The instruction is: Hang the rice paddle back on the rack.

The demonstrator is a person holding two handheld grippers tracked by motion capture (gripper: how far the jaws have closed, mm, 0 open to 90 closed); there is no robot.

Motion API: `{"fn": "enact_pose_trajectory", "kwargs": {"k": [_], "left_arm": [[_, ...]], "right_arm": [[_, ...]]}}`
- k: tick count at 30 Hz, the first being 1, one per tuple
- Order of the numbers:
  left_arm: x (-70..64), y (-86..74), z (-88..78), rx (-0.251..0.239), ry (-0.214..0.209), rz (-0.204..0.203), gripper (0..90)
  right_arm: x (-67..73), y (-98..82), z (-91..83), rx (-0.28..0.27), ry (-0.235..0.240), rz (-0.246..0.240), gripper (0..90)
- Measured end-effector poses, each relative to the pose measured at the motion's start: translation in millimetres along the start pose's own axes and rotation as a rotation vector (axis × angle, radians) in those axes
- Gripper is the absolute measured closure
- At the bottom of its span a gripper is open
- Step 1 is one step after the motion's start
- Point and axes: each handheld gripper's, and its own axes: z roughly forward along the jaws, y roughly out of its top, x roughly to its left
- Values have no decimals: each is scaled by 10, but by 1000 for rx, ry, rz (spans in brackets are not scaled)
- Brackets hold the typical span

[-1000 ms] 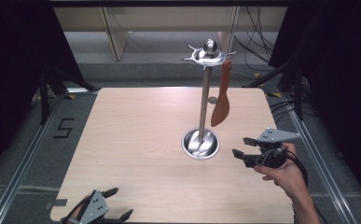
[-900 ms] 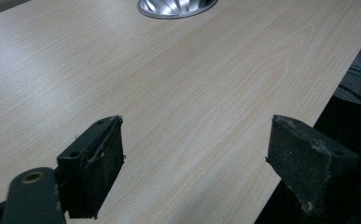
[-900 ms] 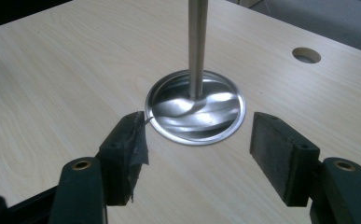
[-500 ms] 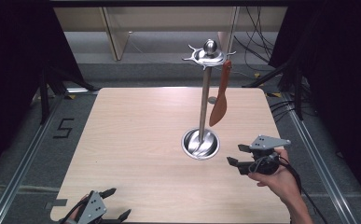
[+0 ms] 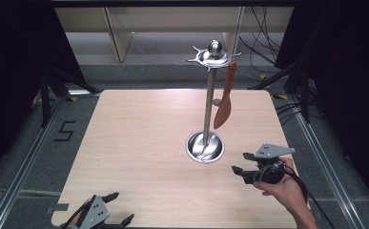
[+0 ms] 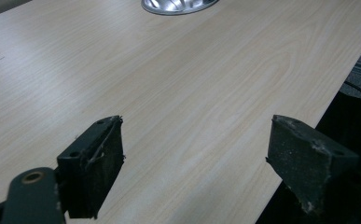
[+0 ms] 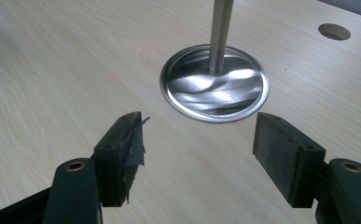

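Right gripper (image 5: pixel 240 162) has sunk nearer the table (image 5: pixel 139 143), jaws just opening, empty; stand (image 5: pixel 205 146) ahead, spatula (image 5: pixel 223 104) hung. Left gripper (image 5: pixel 117 208) open, idle. Next: withdraw

spatula (image 5: pixel 224 102) hangs from stand (image 5: pixel 208 112) (mid-table (image 5: pixel 139 143)), right gripper (image 5: pixel 243 162) beside its base.

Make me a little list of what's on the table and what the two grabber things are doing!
table: light wooden table
stand: metal stand, upright on a round dish base, ball and hooks on top
spatula: orange-brown spatula hanging from a hook, blade down
right gripper: right gripper near the stand's base, jaws open, nothing between them
left gripper: left gripper at the table's near edge, jaws open, empty
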Motion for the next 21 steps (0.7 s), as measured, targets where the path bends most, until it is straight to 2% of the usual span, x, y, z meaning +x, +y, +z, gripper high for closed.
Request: {"fn": "enact_pose_trajectory", "kwargs": {"k": [1,2,3,5,6,8,10,11,12,13,15,16,20,21], "left_arm": [[0,-2,6,-5,11,-6,178],[21,7,13,-17,11,26,177],[23,7,14,-20,12,30,177],[20,5,20,-25,13,27,177],[23,6,19,-25,14,32,178],[16,7,23,-28,9,21,177],[23,9,13,-15,11,35,178],[23,9,13,-14,10,35,177],[24,9,13,-13,11,37,177],[24,10,12,-13,11,37,178],[25,10,12,-12,10,38,177],[26,11,12,-11,10,38,177],[22,10,13,-12,11,38,177],[22,10,12,-12,11,38,177]], "right_arm": [[11,-9,2,-6,-6,6,342],[-2,-16,2,-8,-10,-3,341],[6,-25,-3,-1,-9,4,340],[15,-48,5,-9,-13,14,335],[29,-55,-1,5,-9,26,335],[31,-77,7,0,-14,15,333],[26,-97,9,12,-7,4,332],[51,-108,10,18,3,31,332],[29,-120,19,13,-7,4,331],[26,-123,19,13,-7,-2,330],[53,-143,22,17,-4,24,330],[36,-146,24,15,-9,8,330],[57,-160,18,31,-14,27,329],[53,-165,21,25,-20,18,328]]}}
